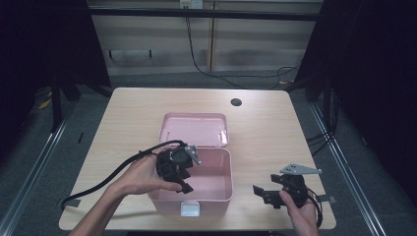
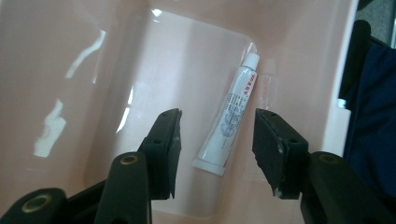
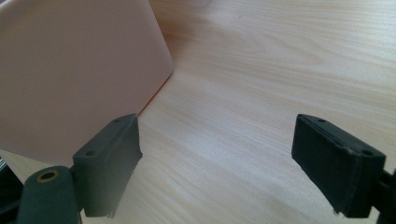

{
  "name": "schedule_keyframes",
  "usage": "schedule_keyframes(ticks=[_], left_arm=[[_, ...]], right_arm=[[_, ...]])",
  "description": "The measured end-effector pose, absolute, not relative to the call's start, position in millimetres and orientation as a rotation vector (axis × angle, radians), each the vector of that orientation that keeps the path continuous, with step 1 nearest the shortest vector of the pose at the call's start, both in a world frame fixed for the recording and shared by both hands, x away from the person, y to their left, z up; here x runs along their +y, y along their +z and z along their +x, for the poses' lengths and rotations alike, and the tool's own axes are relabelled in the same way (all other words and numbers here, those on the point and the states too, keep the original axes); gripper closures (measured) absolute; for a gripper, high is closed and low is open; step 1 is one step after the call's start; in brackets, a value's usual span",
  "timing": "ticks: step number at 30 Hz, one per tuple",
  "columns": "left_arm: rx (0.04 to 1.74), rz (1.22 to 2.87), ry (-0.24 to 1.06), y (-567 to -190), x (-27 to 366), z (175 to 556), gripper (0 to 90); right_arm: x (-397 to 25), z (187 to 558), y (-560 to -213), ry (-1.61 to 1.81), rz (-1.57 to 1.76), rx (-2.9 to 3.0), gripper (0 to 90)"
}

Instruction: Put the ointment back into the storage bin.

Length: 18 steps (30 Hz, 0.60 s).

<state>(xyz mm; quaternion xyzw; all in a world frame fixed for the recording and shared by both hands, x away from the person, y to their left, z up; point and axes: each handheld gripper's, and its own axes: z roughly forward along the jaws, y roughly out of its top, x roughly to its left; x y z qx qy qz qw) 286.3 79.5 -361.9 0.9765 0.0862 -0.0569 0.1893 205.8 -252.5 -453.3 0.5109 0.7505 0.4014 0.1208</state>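
Observation:
A pink box [image 1: 216, 194] stands open near the table's front edge, its lid [image 1: 194, 129] tipped back behind it. On the box floor lies a white tube [image 2: 231, 116] with a white cap, close to one wall. My left gripper [image 1: 184, 184] reaches down into the box from its left rim; in the left gripper view it [image 2: 217, 140] is open, with the tube lying on the floor beyond the gap between its jaws and apart from both. My right gripper [image 1: 263, 194] hovers open over bare wood to the right of the box [image 3: 70, 70], holding nothing.
The light wooden table [image 1: 265, 132] has a dark round hole [image 1: 236, 102] at the back right. A black cable [image 1: 113, 172] trails from the left gripper toward the front left. Dark floor and metal rails surround the table.

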Motion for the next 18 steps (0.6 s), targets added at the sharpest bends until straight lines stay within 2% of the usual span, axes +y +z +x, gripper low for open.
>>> schedule_keyframes(ticks=[18], left_arm=[[0.272, 2.702, -0.075, -337, 122, 278, 46.3]], right_arm=[[-252, 205, -453, 1.170, 1.493, 2.192, 14.9]])
